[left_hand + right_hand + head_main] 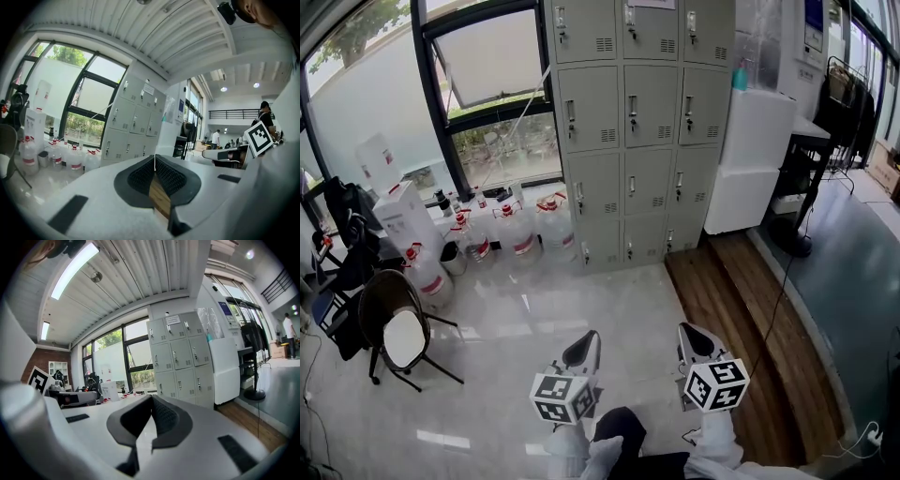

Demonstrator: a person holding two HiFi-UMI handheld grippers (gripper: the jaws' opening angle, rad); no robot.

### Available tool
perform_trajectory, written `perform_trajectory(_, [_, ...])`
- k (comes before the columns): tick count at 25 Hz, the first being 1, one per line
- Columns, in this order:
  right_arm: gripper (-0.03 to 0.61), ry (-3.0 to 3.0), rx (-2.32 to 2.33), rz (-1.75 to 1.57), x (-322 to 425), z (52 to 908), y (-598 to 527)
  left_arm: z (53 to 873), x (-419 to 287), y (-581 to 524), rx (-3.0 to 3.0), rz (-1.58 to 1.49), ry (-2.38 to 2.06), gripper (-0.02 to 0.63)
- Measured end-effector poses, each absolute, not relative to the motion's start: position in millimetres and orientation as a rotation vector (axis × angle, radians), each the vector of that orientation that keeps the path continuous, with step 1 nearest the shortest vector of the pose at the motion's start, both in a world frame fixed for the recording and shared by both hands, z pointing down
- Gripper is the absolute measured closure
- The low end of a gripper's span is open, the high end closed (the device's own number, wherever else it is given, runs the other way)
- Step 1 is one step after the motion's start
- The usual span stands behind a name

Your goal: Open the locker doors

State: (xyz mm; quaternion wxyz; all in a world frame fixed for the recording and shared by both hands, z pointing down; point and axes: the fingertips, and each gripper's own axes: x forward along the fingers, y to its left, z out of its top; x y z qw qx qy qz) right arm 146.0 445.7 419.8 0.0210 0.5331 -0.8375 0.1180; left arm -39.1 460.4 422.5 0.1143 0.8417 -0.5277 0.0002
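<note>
The left hand-held gripper (587, 341) and right hand-held gripper (691, 334) both have jaws together, empty. The lockers (633, 131) stand well ahead, doors closed.

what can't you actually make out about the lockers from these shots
Head view: the top row of the lockers is cut off by the upper edge.
Right gripper view: the print on the paper notice on a top door is too small to read.
All views: the door latches are too small to tell locked from unlocked.
</note>
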Motion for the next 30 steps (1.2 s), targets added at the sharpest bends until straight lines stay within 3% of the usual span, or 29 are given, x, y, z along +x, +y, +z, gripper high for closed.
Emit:
perform_trajectory(13, [0.578,-2.614,1.636,0.4,129.1,432.9,399.1,433.1,-49.1,416.3,2.477,0.05,-1.555,0.601])
perform_trajectory(30, [0.578,-2.581,1.691,0.375,122.8,416.2,231.7,413.7,-55.7,242.9,2.514,0.051,-1.499,0.601])
